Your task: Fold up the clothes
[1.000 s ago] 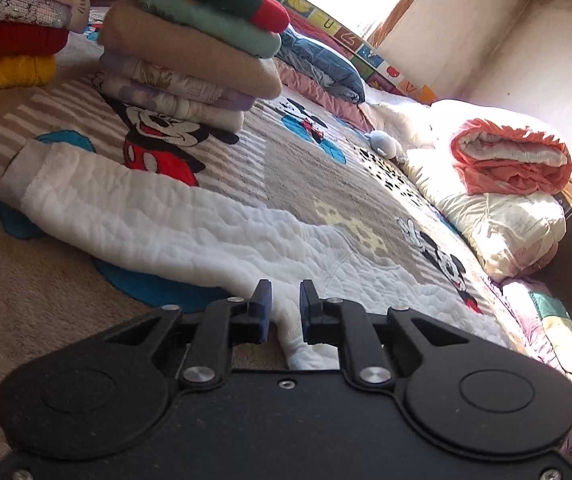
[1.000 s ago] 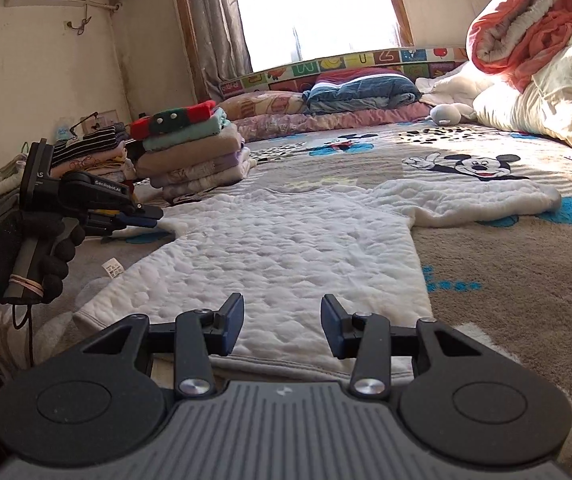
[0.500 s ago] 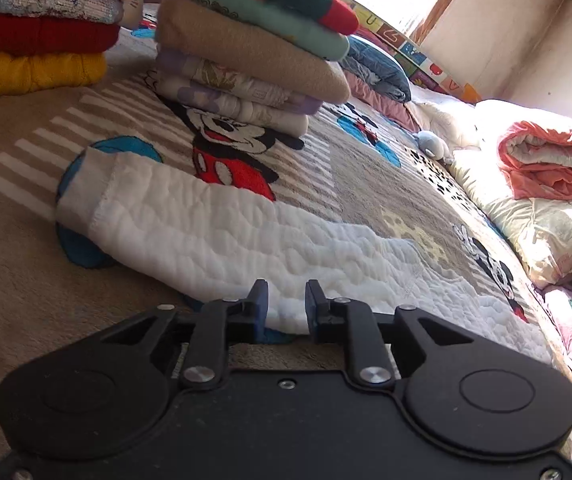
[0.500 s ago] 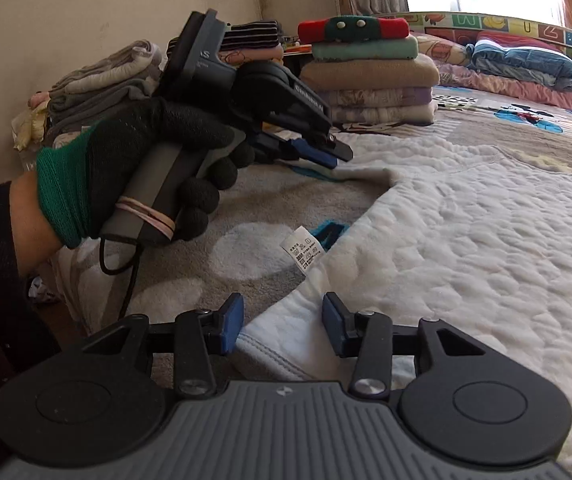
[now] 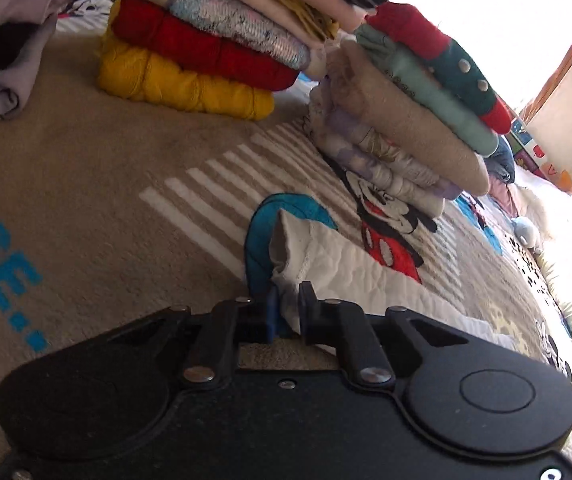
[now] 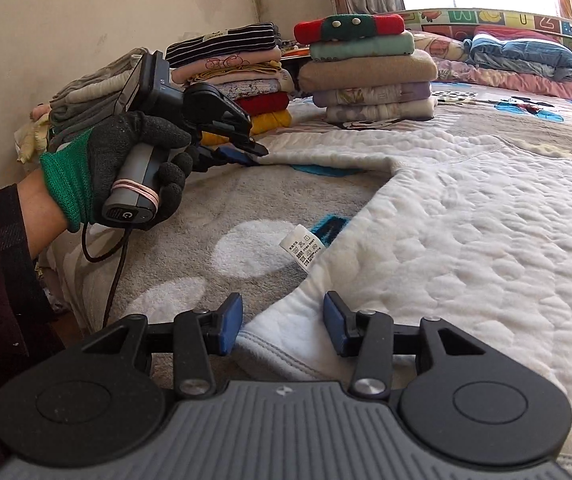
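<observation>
A white quilted top (image 6: 465, 240) lies flat on the cartoon bedspread (image 5: 86, 200). Its left sleeve (image 5: 345, 276) stretches toward the folded stacks. My left gripper (image 5: 287, 308) is at the cuff end and its jaws are closing, with the sleeve's edge pinched between them. In the right wrist view a gloved hand (image 6: 126, 152) holds that left gripper (image 6: 254, 154) low on the sleeve tip. My right gripper (image 6: 282, 328) stands open over the top's hem corner; the fabric lies between its pads without being pressed. A care label (image 6: 303, 248) sticks out of the side seam.
Two stacks of folded clothes stand behind the sleeve: a beige, green and red one (image 5: 405, 120) and a yellow, red and striped one (image 5: 206, 52). Grey garments (image 5: 2, 80) lie at the far left. Pillows (image 6: 525, 56) line the window wall.
My left gripper slid left along the sleeve to its cuff and closed on the edge. My right gripper swung left to the hem corner, then held still.
</observation>
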Tool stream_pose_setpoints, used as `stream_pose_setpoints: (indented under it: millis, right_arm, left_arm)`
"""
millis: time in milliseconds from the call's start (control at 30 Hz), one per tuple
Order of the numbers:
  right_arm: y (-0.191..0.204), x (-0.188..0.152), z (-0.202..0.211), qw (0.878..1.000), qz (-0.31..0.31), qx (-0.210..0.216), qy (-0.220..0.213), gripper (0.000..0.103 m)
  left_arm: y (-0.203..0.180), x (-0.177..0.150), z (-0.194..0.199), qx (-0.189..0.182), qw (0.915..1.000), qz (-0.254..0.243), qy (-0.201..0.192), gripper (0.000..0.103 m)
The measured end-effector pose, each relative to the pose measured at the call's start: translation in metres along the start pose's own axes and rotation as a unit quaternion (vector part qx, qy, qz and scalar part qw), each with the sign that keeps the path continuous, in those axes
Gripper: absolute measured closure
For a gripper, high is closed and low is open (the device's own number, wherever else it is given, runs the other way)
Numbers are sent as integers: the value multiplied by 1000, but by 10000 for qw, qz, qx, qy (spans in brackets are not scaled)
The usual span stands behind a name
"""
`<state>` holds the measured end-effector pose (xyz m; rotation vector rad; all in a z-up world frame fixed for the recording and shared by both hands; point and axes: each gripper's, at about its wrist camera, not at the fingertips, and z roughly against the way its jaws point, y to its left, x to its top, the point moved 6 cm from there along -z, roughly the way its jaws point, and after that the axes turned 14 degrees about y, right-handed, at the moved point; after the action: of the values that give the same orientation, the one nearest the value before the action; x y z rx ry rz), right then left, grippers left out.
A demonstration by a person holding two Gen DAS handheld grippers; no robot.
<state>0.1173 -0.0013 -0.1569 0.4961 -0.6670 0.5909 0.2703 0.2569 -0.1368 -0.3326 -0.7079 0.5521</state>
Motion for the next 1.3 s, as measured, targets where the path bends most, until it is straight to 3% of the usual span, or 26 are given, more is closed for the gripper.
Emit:
stream_pose_setpoints:
  millis: [67, 167, 233, 267, 333, 400, 433, 500, 567, 667, 700, 733, 800, 867, 933, 1000, 1100, 1300]
  right_arm:
    - [-1, 2, -1, 10000, 28, 7, 77, 56]
    - [-1, 5, -3, 9998, 63, 20, 176, 56]
    - [-1, 6, -3, 9997, 111, 21, 226, 56]
    - [0, 6, -3, 9996, 148, 17, 251, 55]
    - [3, 7, -3, 9992, 256, -8, 301, 53]
    - [6, 6, -3, 9986, 389, -47, 350, 51]
    - [8, 6, -3, 9982, 456, -67, 374, 51]
    - [10, 5, -2, 9979, 508, -82, 386, 51]
    - [10, 4, -1, 9981, 476, -68, 373, 51]
    - [10, 3, 0, 9982, 468, -63, 380, 51]
    - [11, 3, 1, 9982, 457, -45, 390, 51]
    - [11, 2, 2, 9982, 447, -27, 400, 51]
    - [11, 0, 5, 9981, 440, 11, 440, 51]
    - [11, -2, 8, 9979, 433, 50, 480, 51]
    - [12, -3, 13, 9977, 429, 112, 517, 51]
    - [12, -4, 22, 9978, 393, 200, 490, 51]
    - [8, -6, 39, 9990, 282, 207, 294, 53]
    - [-25, -18, 60, 9997, -100, -233, -5, 53]
  left_arm:
    - [-2, 0, 3, 151, 9998, -112, -100, 96]
    - [2, -6, -16, 465, 9984, -279, 167, 90]
    - [-5, -6, -9, 756, 9961, -459, -15, 83]
    - [-11, -5, -2, 820, 9948, -574, -175, 71]
    - [-24, -5, 12, 922, 9911, -809, -511, 70]
    - [-47, -11, 18, -111, 9943, -1026, -282, 71]
    - [-57, -16, 18, -647, 9919, -1086, -89, 71]
    - [-84, -34, 10, -1887, 9744, -1093, 545, 71]
    - [-109, -54, 0, -2971, 9410, -991, 1281, 70]
    - [-112, -78, -41, -2436, 9449, -934, 1978, 69]
    - [-108, -81, -50, -2218, 9489, -930, 2045, 73]
    - [-103, -84, -58, -1997, 9528, -928, 2089, 89]
    - [-100, -77, -51, -2273, 9494, -637, 2073, 86]
    - [-100, -70, -38, -2378, 9521, -698, 1794, 60]
    - [-94, -71, -41, -2194, 9559, -658, 1840, 60]
    - [-85, -72, -49, -2288, 9542, -270, 1906, 67]
    - [-89, -62, -38, -2568, 9500, -99, 1773, 64]
    - [-103, -34, -52, -3259, 9250, 766, 1795, 41]
